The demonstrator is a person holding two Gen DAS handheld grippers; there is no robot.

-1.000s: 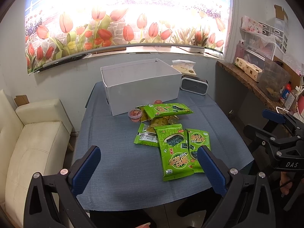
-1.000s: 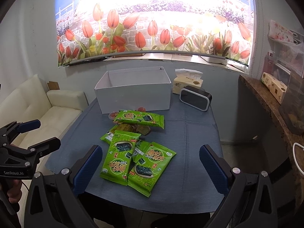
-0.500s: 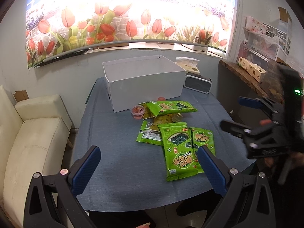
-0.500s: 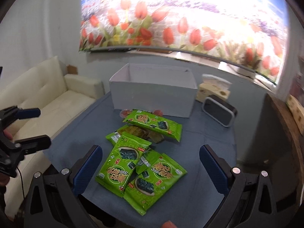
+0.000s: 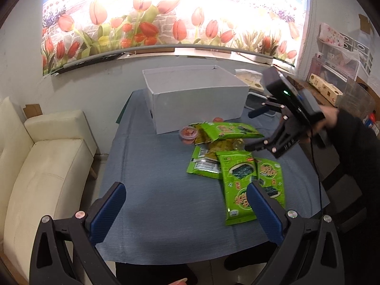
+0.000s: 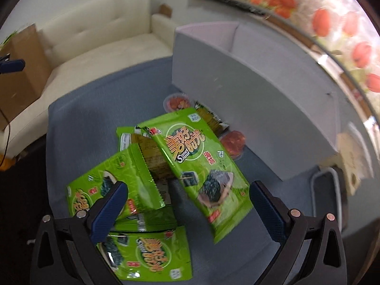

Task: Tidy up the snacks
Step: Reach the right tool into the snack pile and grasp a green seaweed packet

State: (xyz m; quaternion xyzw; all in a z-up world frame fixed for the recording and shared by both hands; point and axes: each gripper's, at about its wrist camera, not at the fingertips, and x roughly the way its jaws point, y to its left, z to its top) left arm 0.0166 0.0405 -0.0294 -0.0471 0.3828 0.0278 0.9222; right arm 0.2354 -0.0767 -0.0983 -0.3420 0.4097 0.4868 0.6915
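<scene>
Right gripper (image 6: pixel 187 204) has swung, jaws wide, over glossy green seaweed packet (image 6: pixel 201 161); left gripper (image 5: pixel 186 207) gapes

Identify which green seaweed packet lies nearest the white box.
The green packet on top of the pile, next to the red jelly cup, just before the white box; the other packets lie nearer the table's front edge.

The left wrist camera sits back from the near edge of the worktop (image 5: pixel 154 190), facing the white box (image 5: pixel 197 102) and tulip mural (image 5: pixel 166 21). The right wrist camera looks steeply down, close above the green snack packets (image 6: pixel 201 163). Both views share packets, box and worktop.
</scene>
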